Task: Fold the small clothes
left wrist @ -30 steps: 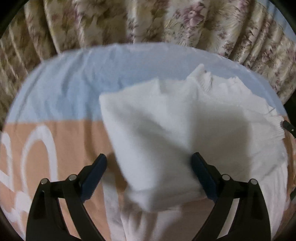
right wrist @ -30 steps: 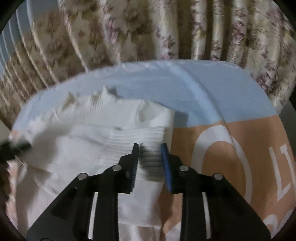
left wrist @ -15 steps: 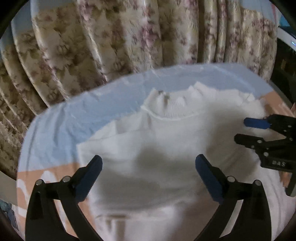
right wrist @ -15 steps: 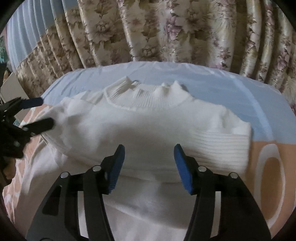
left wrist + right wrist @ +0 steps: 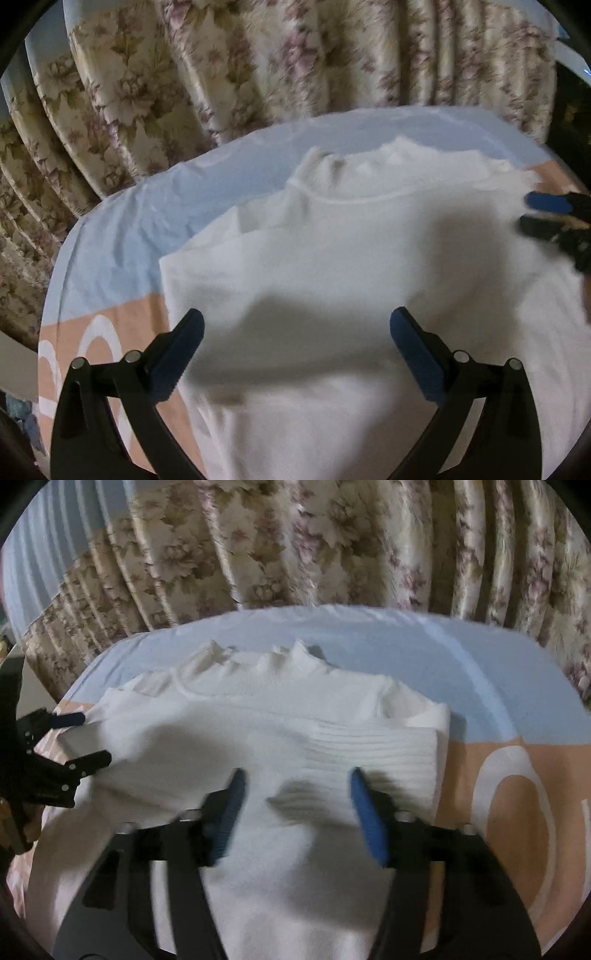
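Note:
A small white knit sweater (image 5: 351, 266) lies flat on the bed, collar toward the curtain, both sleeves folded in over the body. It also shows in the right wrist view (image 5: 280, 738), with a ribbed cuff (image 5: 373, 746) on top at the right. My left gripper (image 5: 297, 350) is open and empty, just above the sweater's left half. My right gripper (image 5: 295, 808) is open and empty above the right half, near the cuff. Each gripper shows at the edge of the other's view: the right one (image 5: 546, 212), the left one (image 5: 79, 738).
The sweater rests on a bedsheet, light blue (image 5: 129, 236) at the far side and peach with white lettering (image 5: 517, 801) nearer me. A floral curtain (image 5: 258, 59) hangs right behind the bed's far edge.
The right gripper, shut on the ribbed cuff a second ago, has let go and opened. The left gripper has drawn back from the folded sleeve. Both sleeves now lie flat on the sweater.

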Tool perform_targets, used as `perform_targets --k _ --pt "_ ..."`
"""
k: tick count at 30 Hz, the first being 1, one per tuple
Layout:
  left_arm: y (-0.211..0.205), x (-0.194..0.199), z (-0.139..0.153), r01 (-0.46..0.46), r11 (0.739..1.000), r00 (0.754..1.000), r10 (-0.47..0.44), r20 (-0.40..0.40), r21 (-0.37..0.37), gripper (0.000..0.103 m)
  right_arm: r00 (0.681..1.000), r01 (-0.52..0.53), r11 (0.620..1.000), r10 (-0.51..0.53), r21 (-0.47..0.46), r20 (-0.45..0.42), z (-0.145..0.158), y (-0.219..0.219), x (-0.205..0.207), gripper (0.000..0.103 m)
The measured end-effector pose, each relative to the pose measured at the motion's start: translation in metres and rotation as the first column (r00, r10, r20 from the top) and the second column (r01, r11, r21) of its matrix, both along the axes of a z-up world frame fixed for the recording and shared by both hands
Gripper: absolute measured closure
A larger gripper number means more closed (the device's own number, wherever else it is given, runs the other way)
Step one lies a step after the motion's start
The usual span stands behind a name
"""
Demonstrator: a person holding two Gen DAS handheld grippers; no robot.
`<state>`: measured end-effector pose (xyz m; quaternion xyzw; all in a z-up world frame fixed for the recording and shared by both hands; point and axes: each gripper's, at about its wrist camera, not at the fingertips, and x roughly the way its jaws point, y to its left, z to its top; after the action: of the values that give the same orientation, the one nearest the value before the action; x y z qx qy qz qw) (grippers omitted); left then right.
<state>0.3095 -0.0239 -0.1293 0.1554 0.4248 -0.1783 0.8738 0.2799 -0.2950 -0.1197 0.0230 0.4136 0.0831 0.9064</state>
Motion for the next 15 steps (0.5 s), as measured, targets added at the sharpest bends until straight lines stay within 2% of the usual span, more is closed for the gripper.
perform_targets --k 3,6,10,15 --pt "-0.005 -0.032 0.003 0.024 1.0 1.0 -0.025 -0.008 -0.015 0.002 0.999 -0.05 0.998 0.05 -0.029 -0.005 0.006 0.015 -0.023 0.034" --pt "-0.005 -0.058 -0.007 0.006 1.0 0.999 -0.007 -0.051 -0.016 0.002 0.997 -0.072 0.997 0.071 -0.034 -0.032 0.002 0.022 -0.044 0.032" --pt "0.005 -0.079 -0.02 -0.093 0.995 0.99 0.089 -0.111 -0.034 0.002 0.996 -0.07 0.997 0.067 -0.034 -0.061 -0.007 0.026 -0.071 0.022" --pt "0.02 -0.096 -0.029 -0.219 0.972 0.964 0.203 -0.17 -0.081 0.002 0.998 -0.035 0.999 0.034 -0.003 -0.055 -0.005 0.031 -0.097 0.008"
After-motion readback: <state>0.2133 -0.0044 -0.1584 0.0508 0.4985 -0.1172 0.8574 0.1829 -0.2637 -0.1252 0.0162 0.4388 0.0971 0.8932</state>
